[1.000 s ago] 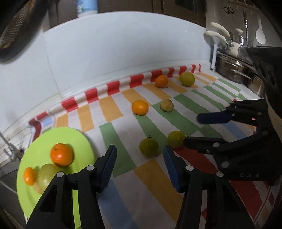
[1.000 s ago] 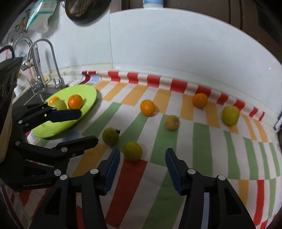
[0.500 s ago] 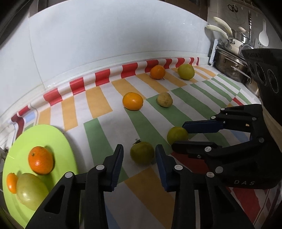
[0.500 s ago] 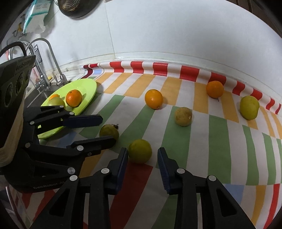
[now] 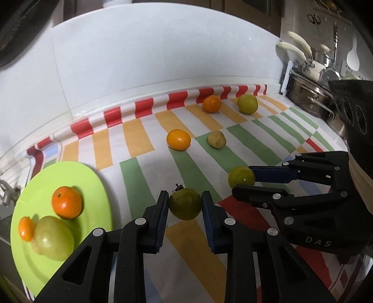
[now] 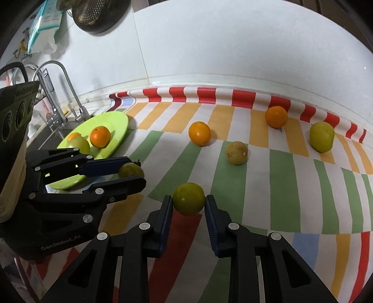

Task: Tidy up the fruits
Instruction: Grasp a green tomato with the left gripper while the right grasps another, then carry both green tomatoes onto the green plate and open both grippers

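Observation:
My left gripper is shut on a dark green fruit with a stem, also seen in the right wrist view. My right gripper is shut on a yellow-green fruit, also seen in the left wrist view. Both fruits sit low over the striped cloth. A lime-green plate at the left holds two oranges and a pale green fruit. On the cloth lie an orange, a brownish fruit, another orange and a yellow-green fruit.
A sink with a tap lies left of the plate. Steel pots stand at the right end of the counter. A white tiled wall backs the cloth. A colander hangs above.
Both grippers moved forward onto their fruits and closed from wide open to shut on them.

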`<state>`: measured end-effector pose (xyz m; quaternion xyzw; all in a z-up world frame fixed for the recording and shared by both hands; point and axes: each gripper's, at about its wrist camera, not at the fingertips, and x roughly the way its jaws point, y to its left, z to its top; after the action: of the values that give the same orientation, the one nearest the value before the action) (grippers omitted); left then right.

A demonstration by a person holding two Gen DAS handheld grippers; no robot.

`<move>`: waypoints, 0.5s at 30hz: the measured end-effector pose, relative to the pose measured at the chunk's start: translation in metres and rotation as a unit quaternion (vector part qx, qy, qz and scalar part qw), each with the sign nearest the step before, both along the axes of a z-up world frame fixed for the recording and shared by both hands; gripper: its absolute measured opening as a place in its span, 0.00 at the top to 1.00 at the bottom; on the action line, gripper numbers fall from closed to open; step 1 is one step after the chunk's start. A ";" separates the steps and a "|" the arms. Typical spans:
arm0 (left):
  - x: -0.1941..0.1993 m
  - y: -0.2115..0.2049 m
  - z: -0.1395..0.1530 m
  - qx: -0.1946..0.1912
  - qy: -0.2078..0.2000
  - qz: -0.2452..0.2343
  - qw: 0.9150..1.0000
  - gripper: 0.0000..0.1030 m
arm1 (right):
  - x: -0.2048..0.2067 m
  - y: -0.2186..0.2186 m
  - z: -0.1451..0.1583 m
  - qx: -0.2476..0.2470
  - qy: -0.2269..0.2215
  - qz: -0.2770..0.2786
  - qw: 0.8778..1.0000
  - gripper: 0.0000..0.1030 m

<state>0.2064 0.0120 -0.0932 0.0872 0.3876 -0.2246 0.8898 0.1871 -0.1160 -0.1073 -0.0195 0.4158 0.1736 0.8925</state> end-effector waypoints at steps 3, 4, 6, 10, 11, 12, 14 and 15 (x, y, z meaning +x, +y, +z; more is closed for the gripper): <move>-0.009 0.005 0.009 -0.004 -0.008 0.015 1.000 0.72 | -0.007 0.001 0.009 0.003 -0.010 -0.004 1.000 0.72; -0.012 0.006 0.012 -0.005 -0.009 0.019 1.000 0.72 | -0.010 0.002 0.012 0.003 -0.013 -0.005 1.000 0.72; -0.019 0.011 0.017 -0.011 -0.013 0.028 0.999 0.72 | -0.016 0.004 0.020 0.005 -0.021 -0.006 1.000 0.72; -0.033 0.023 0.026 -0.018 -0.016 0.050 0.998 0.72 | -0.028 0.011 0.032 0.010 -0.035 -0.003 0.999 0.72; -0.037 0.026 0.028 -0.019 -0.017 0.057 0.998 0.72 | -0.031 0.014 0.035 0.012 -0.038 -0.001 0.999 0.72; -0.041 0.030 0.030 -0.021 -0.019 0.062 0.998 0.72 | -0.035 0.018 0.039 0.013 -0.042 0.002 0.999 0.72; -0.049 0.039 0.034 -0.024 -0.024 0.075 0.997 0.72 | -0.039 0.024 0.044 0.014 -0.048 0.007 0.999 0.72; -0.054 0.045 0.037 -0.026 -0.027 0.081 0.996 0.72 | -0.042 0.029 0.046 0.015 -0.051 0.010 0.999 0.72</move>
<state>0.1526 0.0566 -0.0564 0.0389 0.3633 -0.1595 0.9171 0.1453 -0.0874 -0.0609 -0.0194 0.3671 0.1875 0.9109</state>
